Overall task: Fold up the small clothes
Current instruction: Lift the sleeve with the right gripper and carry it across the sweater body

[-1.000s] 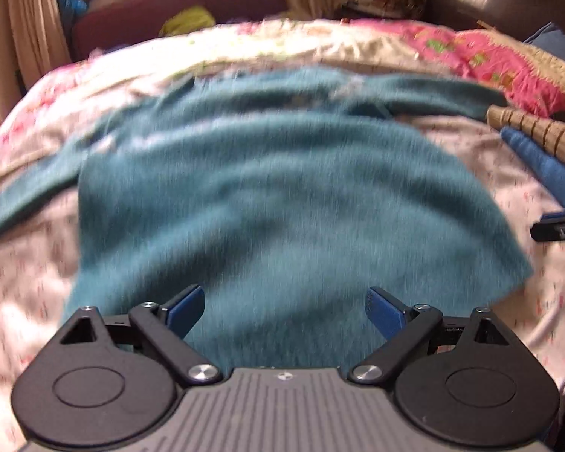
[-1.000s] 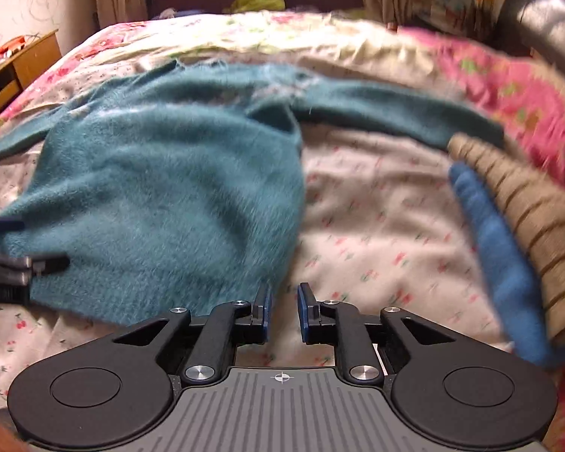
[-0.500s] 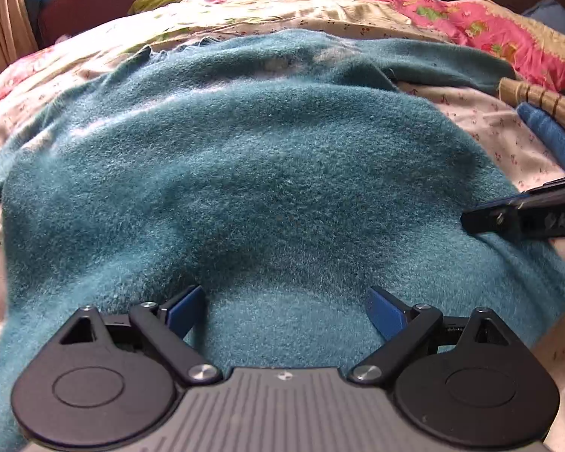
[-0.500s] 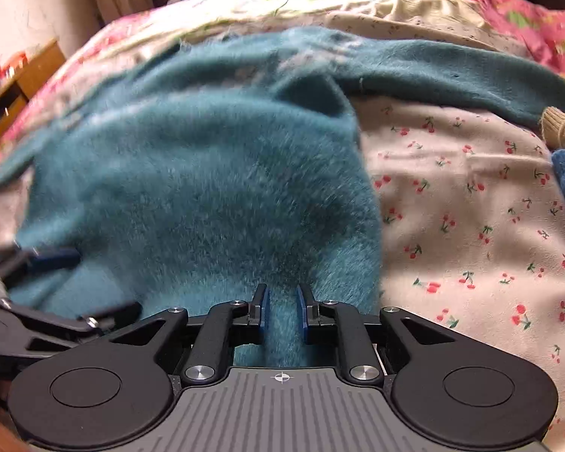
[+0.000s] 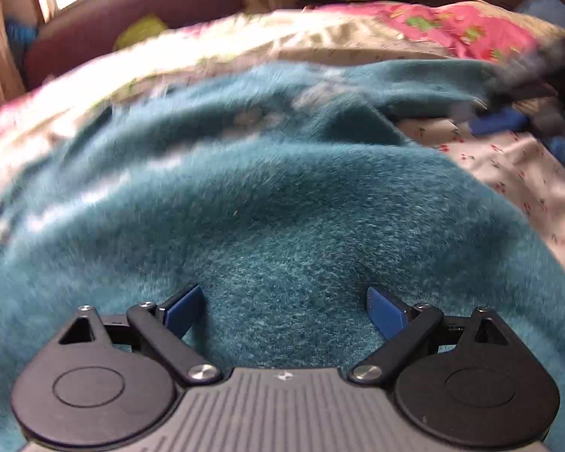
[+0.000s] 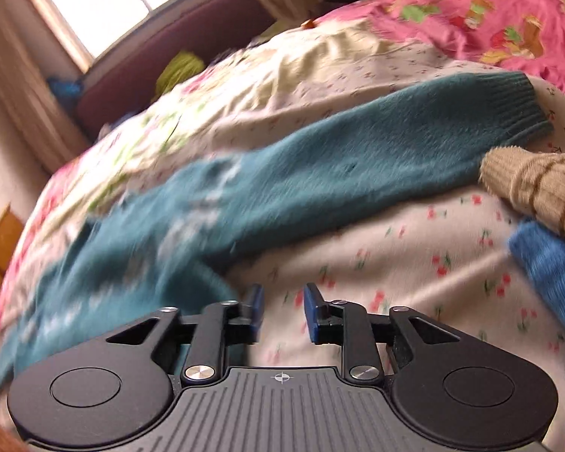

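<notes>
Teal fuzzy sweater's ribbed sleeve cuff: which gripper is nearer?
Right. The right gripper, open over the cherry-print sheet, looks along that sleeve to the cuff. The left gripper, open, is over the sweater's body, far from it.

Teal fuzzy sweater (image 5: 290, 226) lies spread flat on bed w/ cherry-print sheet (image 6: 395, 263). Body fills most of left wrist view, nap soft & hairy, slight rumples across middle. One sleeve (image 6: 376, 150) stretched out straight to the side, ribbed cuff (image 6: 523, 105) at its end, flat on the sheet. Cuff end sits just beside a beige brown-striped knit (image 6: 538, 184); a blue knit (image 6: 546, 267) lies below that. Neck area blurred, pale patches there, can't tell detail.
</notes>
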`<act>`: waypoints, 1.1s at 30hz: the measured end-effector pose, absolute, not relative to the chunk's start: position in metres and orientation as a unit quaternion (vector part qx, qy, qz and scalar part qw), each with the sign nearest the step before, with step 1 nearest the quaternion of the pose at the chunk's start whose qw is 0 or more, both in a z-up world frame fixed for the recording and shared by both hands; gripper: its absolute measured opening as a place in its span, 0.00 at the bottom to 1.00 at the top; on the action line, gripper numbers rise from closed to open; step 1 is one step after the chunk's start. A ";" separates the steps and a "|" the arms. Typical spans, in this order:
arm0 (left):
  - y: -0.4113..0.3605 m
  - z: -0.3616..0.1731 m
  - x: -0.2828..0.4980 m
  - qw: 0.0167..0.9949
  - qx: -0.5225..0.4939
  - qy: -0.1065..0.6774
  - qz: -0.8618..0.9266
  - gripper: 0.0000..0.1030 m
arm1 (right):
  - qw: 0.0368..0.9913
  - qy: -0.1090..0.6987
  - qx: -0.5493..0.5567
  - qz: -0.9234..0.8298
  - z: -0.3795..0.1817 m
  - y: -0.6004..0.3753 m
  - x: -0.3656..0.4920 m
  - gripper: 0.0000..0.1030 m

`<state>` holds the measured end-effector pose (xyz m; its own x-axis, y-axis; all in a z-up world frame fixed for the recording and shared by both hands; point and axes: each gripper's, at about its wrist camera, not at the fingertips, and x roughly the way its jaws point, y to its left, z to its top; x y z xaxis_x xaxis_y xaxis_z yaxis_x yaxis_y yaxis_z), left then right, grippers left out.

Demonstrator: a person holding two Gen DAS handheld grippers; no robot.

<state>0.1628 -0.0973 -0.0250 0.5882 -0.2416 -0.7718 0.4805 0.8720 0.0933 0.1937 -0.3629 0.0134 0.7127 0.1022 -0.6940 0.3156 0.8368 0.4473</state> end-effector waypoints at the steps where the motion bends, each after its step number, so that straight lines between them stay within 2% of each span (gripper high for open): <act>1: -0.099 -0.021 0.163 0.877 0.149 0.405 -0.212 0.99 | 0.879 0.372 0.291 -0.063 0.010 -0.368 0.201 0.41; 5: -0.100 -0.001 0.181 0.882 0.088 0.399 -0.236 0.99 | 0.867 0.349 0.348 -0.077 -0.007 -0.386 0.219 0.41; 11: -0.115 0.003 0.206 0.891 0.080 0.378 -0.237 0.99 | 0.847 0.307 0.426 -0.082 -0.030 -0.398 0.235 0.44; 18: -0.111 -0.016 0.206 0.895 0.049 0.378 -0.230 0.99 | 0.825 0.229 0.506 -0.099 -0.040 -0.420 0.223 0.38; 20: -0.109 -0.018 0.204 0.900 0.040 0.369 -0.228 0.99 | 0.827 0.214 0.507 -0.114 -0.041 -0.422 0.215 0.35; 27: -0.107 -0.027 0.202 0.907 0.026 0.354 -0.227 0.99 | 0.828 0.187 0.510 -0.141 -0.046 -0.428 0.223 0.35; 32: -0.105 -0.030 0.201 0.908 0.021 0.350 -0.228 0.99 | 0.836 0.192 0.486 -0.166 -0.037 -0.416 0.202 0.37; 33: -0.104 -0.031 0.200 0.909 0.019 0.350 -0.228 1.00 | 0.838 0.194 0.478 -0.178 -0.035 -0.412 0.195 0.40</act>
